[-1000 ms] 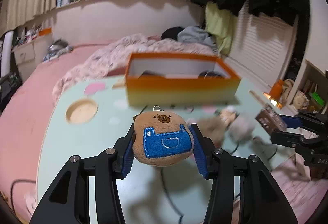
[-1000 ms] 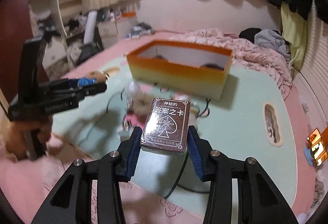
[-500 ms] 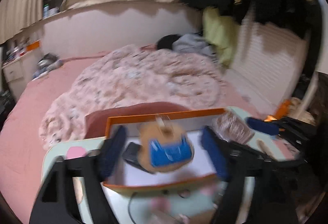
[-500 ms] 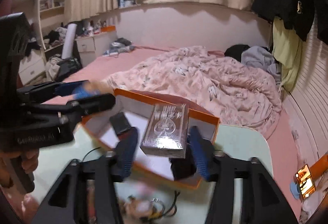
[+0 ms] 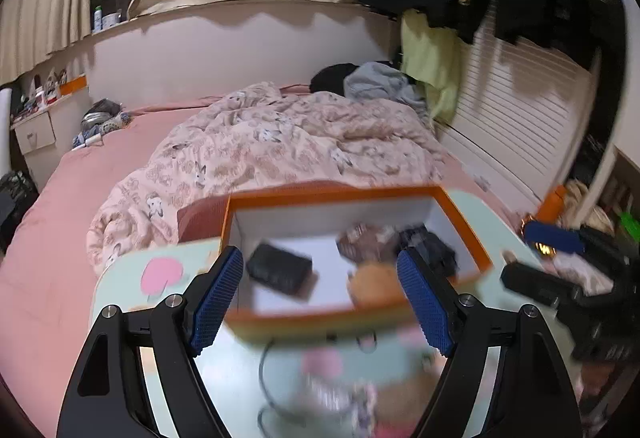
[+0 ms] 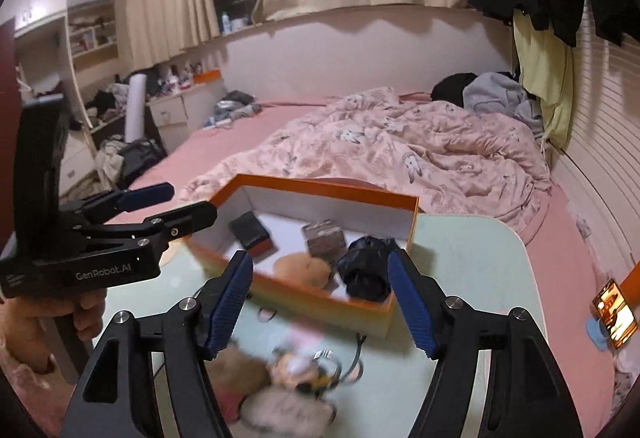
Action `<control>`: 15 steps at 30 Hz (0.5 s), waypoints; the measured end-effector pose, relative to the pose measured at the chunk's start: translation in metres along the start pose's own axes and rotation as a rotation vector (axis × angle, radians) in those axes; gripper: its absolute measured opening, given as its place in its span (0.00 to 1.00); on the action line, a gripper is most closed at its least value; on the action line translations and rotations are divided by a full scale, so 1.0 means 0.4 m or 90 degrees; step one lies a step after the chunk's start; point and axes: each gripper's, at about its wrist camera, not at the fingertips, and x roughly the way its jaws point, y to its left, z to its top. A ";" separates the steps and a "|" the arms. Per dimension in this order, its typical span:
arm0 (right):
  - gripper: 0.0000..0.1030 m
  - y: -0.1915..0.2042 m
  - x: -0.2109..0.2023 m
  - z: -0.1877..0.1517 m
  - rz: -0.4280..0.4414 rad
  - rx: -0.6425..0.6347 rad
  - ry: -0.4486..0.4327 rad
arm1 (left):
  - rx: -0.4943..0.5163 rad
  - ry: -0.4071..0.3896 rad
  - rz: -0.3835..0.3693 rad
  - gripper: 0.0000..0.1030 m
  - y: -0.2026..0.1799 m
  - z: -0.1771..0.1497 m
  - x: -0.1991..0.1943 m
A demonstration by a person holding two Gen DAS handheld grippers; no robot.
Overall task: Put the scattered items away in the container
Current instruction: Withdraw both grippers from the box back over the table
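Now both grippers hang over the pale green desk (image 6: pixel 460 262), and both have their fingers spread wide with nothing between them.

On the left side, the left gripper (image 5: pixel 320 294) sits low by the near wall of the orange cardboard box with white insides (image 6: pixel 320 193). If it dips or swings, a finger may bump that thin wall and push the box along the smooth desk, maybe toward the pink bed (image 6: pixel 224 153) behind it.

Inside the box, going from left to right, lie a flat black wallet (image 6: pixel 250 230), a round brown plush toy (image 6: pixel 302 268), a small dark card box in shiny wrap (image 6: pixel 324 240) and a crumpled black bag (image 6: pixel 366 270). The plush toy rests right against the near wall. I think a knock there may tip it out again.

Nearer to the cameras, a heap of small fluffy toys and key rings (image 6: pixel 288 378) waits on the desk, with a thin black cable (image 6: pixel 356 358) looped by it. These things are blurry, so I cannot tell them apart. A finger may catch the cable and drag the whole heap off the edge, or grab two toys at once and drop one.

On the right, the right gripper (image 6: pixel 320 302) is close to the left one. If both go for the heap together, they may bang into each other.
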 end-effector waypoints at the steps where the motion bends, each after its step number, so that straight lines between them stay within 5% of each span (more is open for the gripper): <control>1: 0.68 0.007 -0.021 -0.025 0.005 0.000 0.002 | 0.009 0.001 -0.002 0.77 -0.002 -0.027 -0.024; 6: 0.68 0.035 -0.072 -0.168 -0.001 -0.019 0.047 | 0.012 0.063 0.053 0.77 0.005 -0.199 -0.077; 11: 0.68 0.039 -0.052 -0.266 -0.046 -0.055 0.116 | 0.009 0.139 0.065 0.77 0.009 -0.319 -0.019; 15: 0.70 0.023 0.008 -0.299 -0.089 -0.054 0.180 | -0.014 0.118 0.053 0.87 0.009 -0.353 -0.004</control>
